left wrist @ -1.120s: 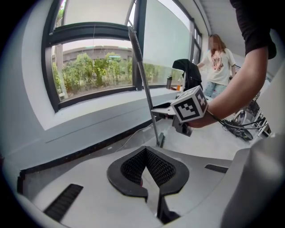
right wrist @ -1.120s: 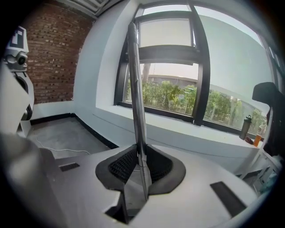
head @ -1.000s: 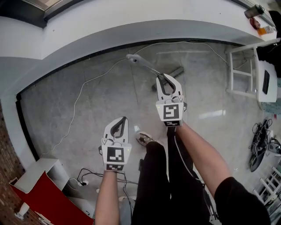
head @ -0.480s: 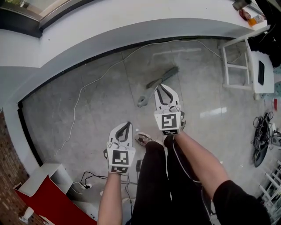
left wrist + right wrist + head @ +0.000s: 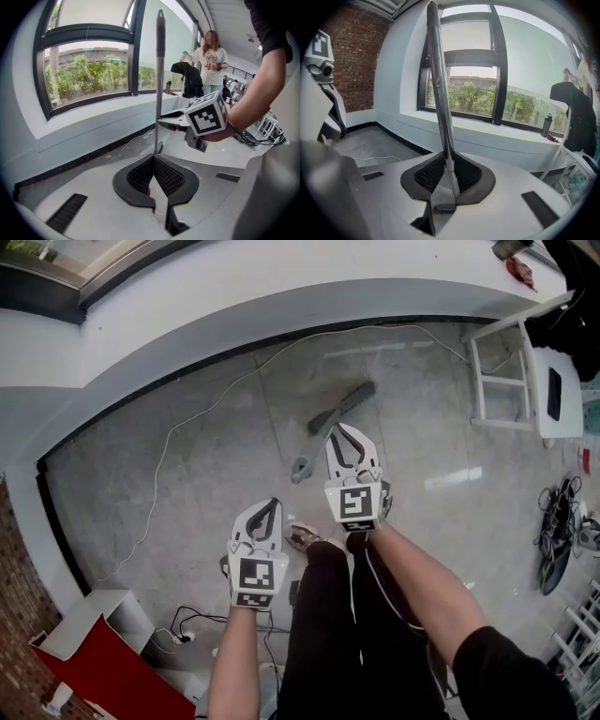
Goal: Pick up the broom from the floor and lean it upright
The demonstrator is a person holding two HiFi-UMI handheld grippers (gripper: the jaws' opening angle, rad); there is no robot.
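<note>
The grey broom stands nearly upright, its head [image 5: 345,407] on the floor and the top of its handle [image 5: 300,468] rising toward me. My right gripper [image 5: 344,435] is shut on the handle, which passes between its pads [image 5: 449,161] and runs up past the window [image 5: 439,93]. In the left gripper view the handle [image 5: 160,70] stands vertical, with the right gripper [image 5: 171,119] clamped low on it. My left gripper [image 5: 265,507] hangs nearer me and to the left, away from the broom. Its pads [image 5: 153,159] meet with nothing between them.
A white cable [image 5: 169,442] snakes over the grey floor. A white stool [image 5: 506,381] stands at the right, with tangled cables [image 5: 558,540] beyond it. A red and white box [image 5: 84,652] sits at the lower left. The white window ledge [image 5: 234,306] curves along the far side. My shoe [image 5: 305,538] is beneath the grippers.
The broom handle has swung up from pointing away over the floor to nearly upright, its top now toward me. Both grippers shifted slightly; the right one kept its grip.
</note>
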